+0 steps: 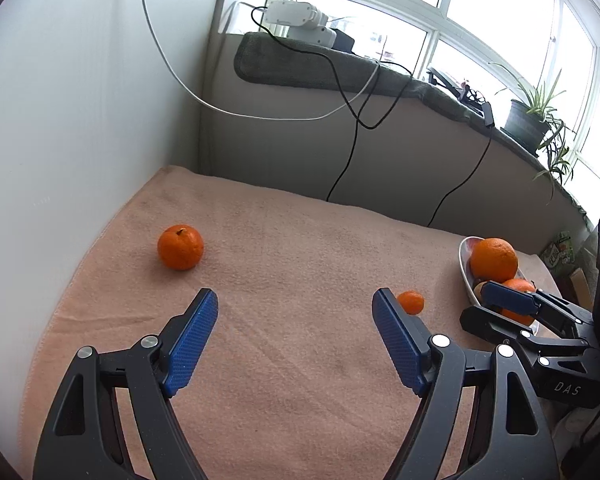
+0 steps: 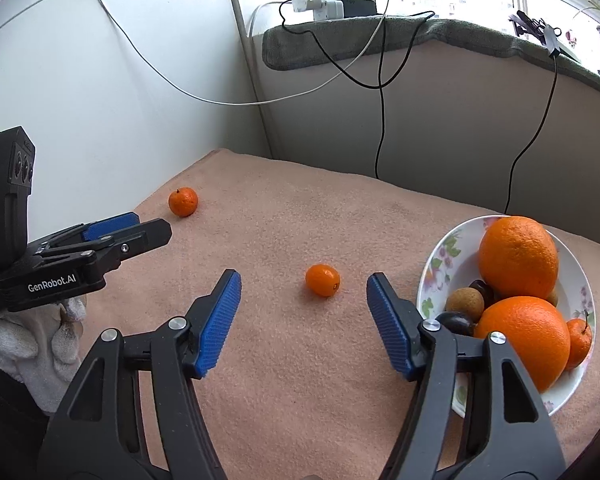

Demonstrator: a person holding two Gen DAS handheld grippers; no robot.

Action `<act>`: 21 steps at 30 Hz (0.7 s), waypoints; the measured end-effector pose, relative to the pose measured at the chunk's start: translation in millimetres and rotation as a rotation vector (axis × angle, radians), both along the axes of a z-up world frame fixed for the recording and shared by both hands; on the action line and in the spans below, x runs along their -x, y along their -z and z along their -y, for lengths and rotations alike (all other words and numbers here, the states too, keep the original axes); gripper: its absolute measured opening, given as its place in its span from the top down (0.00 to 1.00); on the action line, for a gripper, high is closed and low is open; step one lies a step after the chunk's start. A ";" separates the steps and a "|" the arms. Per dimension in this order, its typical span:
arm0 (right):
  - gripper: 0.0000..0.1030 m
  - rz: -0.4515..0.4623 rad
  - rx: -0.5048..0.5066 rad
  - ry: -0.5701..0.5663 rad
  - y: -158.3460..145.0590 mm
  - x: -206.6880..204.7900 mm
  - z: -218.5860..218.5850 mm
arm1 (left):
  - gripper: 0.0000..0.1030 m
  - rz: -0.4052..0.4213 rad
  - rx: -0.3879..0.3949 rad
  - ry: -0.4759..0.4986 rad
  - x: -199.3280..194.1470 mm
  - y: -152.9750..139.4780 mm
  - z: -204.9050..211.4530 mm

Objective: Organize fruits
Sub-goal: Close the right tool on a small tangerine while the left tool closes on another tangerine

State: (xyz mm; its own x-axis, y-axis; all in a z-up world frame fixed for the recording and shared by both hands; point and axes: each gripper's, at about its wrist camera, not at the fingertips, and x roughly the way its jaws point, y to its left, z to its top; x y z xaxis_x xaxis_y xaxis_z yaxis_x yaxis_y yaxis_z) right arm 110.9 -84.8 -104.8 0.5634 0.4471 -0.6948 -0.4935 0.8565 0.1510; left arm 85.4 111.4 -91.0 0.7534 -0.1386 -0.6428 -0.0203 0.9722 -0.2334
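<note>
Two fruits still loose on the blanket (image 1: 300, 240); from the left wrist, left gripper (image 1: 296, 340) gapes with nothing in it, tangerine (image 1: 180, 247) ahead and off to its left, well apart; from the right wrist, right gripper (image 2: 304, 320) is also parted and empty, kumquat (image 2: 322, 279) just ahead between the finger lines, long axis roughly crosswise, bowl (image 2: 434, 268) at its right; so right's nearer the kumquat, I'd guess.
</note>
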 end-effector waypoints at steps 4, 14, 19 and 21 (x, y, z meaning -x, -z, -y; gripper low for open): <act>0.43 -0.027 0.025 0.000 16.5 -9.4 -6.0 | 0.27 -0.026 -0.018 -0.048 -13.8 7.8 -19.6; 0.48 -0.064 0.041 0.006 32.0 -26.2 -11.1 | 0.34 -0.080 -0.017 -0.107 -44.5 27.1 -51.3; 0.50 -0.069 0.063 -0.008 37.3 -30.2 -19.7 | 0.34 -0.091 -0.009 -0.115 -52.5 32.6 -56.2; 0.53 -0.075 0.075 -0.008 40.2 -32.5 -22.1 | 0.35 -0.094 -0.010 -0.116 -55.3 33.8 -57.6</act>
